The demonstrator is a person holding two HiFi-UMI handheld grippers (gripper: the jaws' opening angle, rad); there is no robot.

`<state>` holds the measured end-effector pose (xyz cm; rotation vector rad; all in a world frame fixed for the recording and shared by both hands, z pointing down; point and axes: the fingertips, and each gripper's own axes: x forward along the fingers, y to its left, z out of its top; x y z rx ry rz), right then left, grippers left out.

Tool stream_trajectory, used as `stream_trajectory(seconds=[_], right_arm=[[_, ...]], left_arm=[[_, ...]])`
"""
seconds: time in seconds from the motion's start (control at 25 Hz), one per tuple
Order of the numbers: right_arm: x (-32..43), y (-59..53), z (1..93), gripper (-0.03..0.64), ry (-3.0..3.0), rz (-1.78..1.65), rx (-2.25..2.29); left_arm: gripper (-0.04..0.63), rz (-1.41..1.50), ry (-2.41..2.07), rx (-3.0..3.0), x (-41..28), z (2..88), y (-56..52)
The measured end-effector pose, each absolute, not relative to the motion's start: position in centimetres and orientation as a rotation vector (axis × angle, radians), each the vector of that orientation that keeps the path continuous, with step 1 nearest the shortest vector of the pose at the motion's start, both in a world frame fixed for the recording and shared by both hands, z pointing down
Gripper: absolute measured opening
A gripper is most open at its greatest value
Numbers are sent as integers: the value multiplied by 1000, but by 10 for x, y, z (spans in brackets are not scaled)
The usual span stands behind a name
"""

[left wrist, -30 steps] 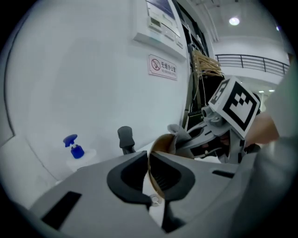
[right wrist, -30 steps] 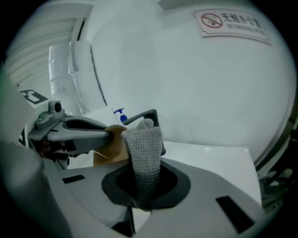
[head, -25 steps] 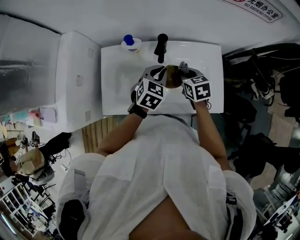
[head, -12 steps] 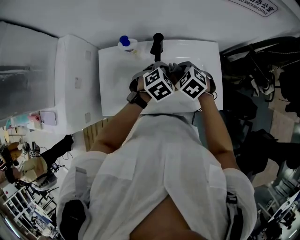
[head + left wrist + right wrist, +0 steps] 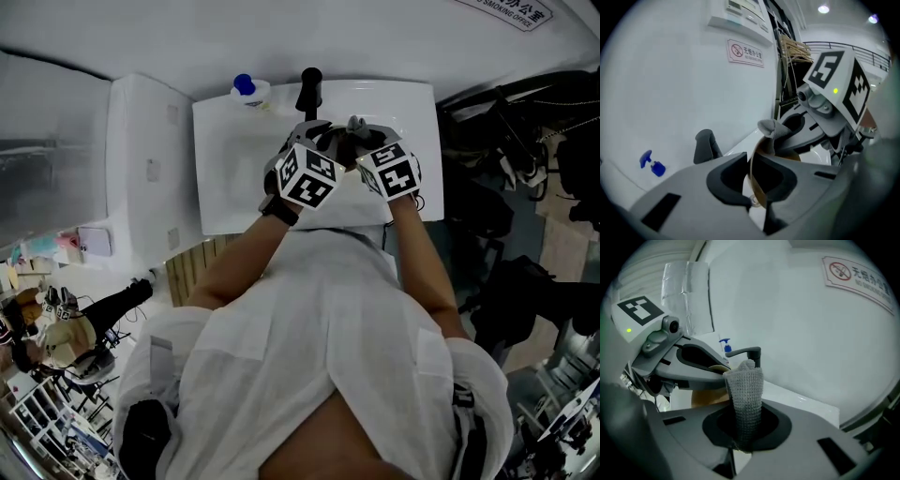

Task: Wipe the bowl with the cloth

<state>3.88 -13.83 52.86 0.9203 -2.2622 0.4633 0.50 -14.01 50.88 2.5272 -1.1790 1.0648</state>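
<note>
bright, even indoor light leaves the glossy white ceramic sink (image 5: 225, 178) and the plain white wall (image 5: 670, 70) nearly shadowless, and two round ceiling lamps (image 5: 823, 9) glare at the top of the left gripper view. both gripper views bulge, fade into black corners, and blur whatever sits nearest the lens.

We're in a washbasin corner of an office or lab space, not a home. White sink (image 5: 225, 169), black faucet (image 5: 308, 89), blue-capped pump bottle (image 5: 246, 87) on its rim, and a no-smoking office sign (image 5: 511, 11) on the white wall. Cluttered racks (image 5: 56, 328) sit lower left, dark cabled gear (image 5: 525, 141) at right.
</note>
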Motion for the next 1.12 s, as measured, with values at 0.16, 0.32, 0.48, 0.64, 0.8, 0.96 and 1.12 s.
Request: stream_trajectory(seconds=[0.16, 0.32, 0.48, 0.64, 0.8, 0.96, 1.12], right_arm=[[48, -136, 535, 44, -2291, 644, 1039], [57, -132, 536, 46, -2331, 905, 1129], [68, -127, 547, 44, -2246, 820, 1092], [70, -125, 546, 43, -2131, 479, 910], [61, -124, 539, 43, -2038, 196, 729], [54, -131, 531, 44, -2040, 113, 693], [52, -137, 522, 44, -2154, 257, 775]], left_arm=[[43, 868, -1257, 2442, 0, 510, -141], [44, 718, -1296, 2386, -2, 507, -145], [48, 856, -1151, 2402, 8, 525, -134], [100, 1070, -1049, 2517, 20, 528, -128], [80, 1257, -908, 2592, 33, 529, -126], [29, 1301, -890, 2585, 34, 525, -132], [26, 1159, -1017, 2571, 29, 514, -139]])
